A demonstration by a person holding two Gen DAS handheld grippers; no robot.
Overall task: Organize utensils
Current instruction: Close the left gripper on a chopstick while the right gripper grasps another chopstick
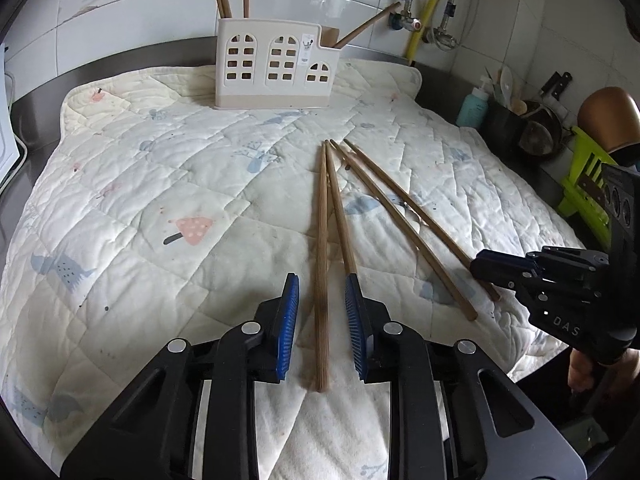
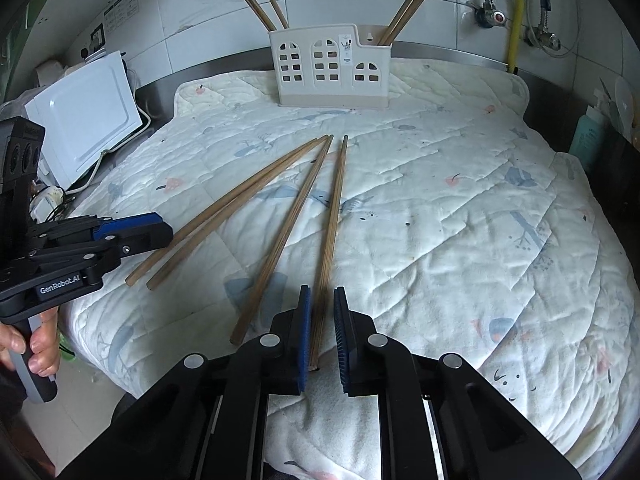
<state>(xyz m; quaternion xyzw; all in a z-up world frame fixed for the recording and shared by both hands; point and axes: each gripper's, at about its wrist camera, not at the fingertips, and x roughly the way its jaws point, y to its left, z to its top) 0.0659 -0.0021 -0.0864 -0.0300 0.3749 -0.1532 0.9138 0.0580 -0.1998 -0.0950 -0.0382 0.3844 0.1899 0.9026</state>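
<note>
1. Chopsticks, four long brown wooden ones [image 1: 400,216], lie fanned on the white quilted cloth [image 1: 160,184] over the tabletop.
2. At 12 o'clock stands the cream plastic holder with window holes [image 1: 268,68], with more chopsticks inside.
3. Left hand-held gripper [image 1: 321,312] has its blue pads apart around one chopstick [image 1: 322,260].
4. Right hand-held gripper [image 2: 322,334] is almost together around another chopstick [image 2: 332,232], touching one pad.
</note>
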